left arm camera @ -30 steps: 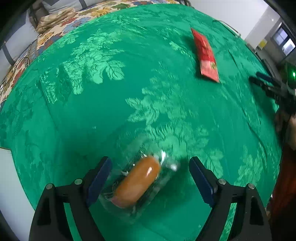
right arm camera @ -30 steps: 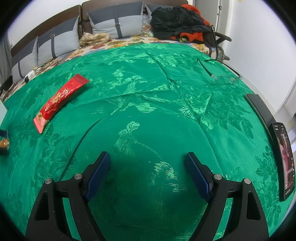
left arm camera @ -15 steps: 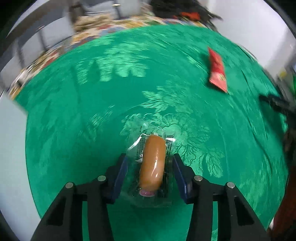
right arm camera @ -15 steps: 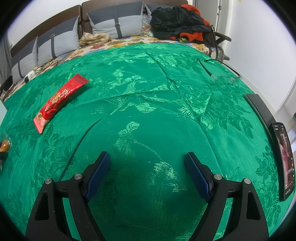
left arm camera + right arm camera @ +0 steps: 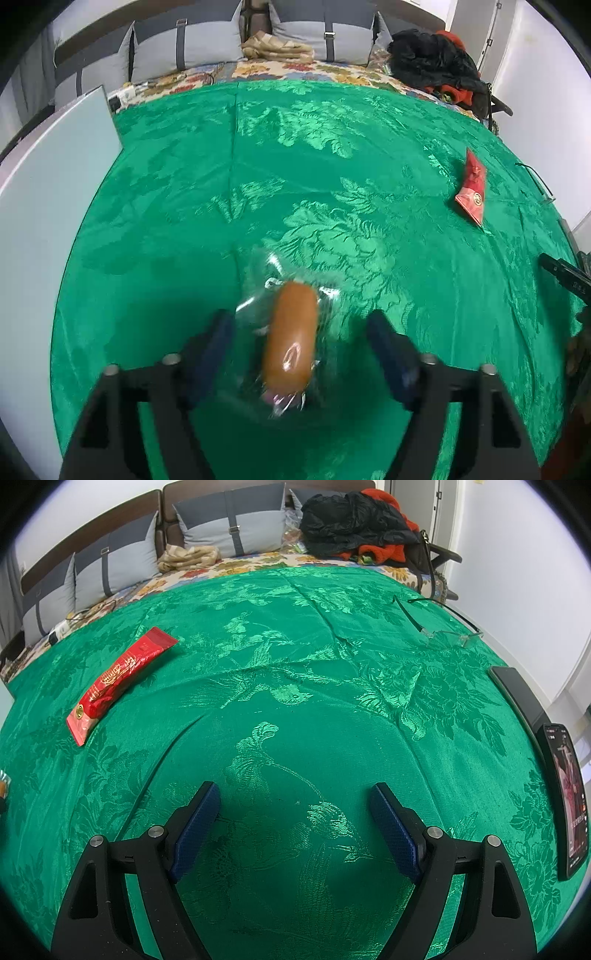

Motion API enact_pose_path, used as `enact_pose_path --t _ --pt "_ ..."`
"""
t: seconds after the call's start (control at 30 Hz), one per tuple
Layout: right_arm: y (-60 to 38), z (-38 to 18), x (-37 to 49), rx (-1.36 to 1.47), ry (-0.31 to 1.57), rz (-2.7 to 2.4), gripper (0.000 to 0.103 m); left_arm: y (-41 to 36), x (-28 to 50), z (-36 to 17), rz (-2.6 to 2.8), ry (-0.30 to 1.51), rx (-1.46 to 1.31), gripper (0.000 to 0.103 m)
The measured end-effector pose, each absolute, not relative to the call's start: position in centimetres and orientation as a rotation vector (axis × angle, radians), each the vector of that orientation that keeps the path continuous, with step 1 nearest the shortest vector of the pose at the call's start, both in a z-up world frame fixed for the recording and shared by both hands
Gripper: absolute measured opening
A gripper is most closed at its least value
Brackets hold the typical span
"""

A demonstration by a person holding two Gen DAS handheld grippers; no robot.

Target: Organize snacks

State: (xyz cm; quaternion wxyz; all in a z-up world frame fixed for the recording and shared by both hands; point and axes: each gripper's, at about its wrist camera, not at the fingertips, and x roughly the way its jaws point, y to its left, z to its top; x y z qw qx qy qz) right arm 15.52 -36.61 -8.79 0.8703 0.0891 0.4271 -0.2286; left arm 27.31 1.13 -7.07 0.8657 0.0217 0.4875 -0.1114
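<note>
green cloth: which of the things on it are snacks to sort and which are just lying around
Snacks to sort:
- wrapped sausage, between the open left gripper fingers
- red snack packet

Just lying about:
- glasses
- lit phone
- dark flat device

I see an emerald tablecloth [image 5: 295, 664] with shiny leaf brocade, an orange-brown sausage [image 5: 291, 336] in clear wrap, and at ten o'clock a red, gold-lettered packet [image 5: 118, 683].

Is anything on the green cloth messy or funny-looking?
Not much. The sausage packet lies unheld between the open left gripper, whose jaws have just been opening. The red snack packet lies alone, askew. Nothing looks spilled or broken.
</note>
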Motion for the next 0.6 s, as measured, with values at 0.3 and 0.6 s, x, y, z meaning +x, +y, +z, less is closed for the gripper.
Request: enact_pose_path --t 0.3,0.6 --pt "-36.6 -8.8 15.5 0.186 0.893 -0.478 0.086 1.1 27.5 -8.0 -0.156 0.961 0.073 0.1" --pt "-36.6 -8.8 15.5 0.186 0.893 -0.478 0.086 1.1 27.7 -8.2 -0.136 0.959 0.067 0.103"
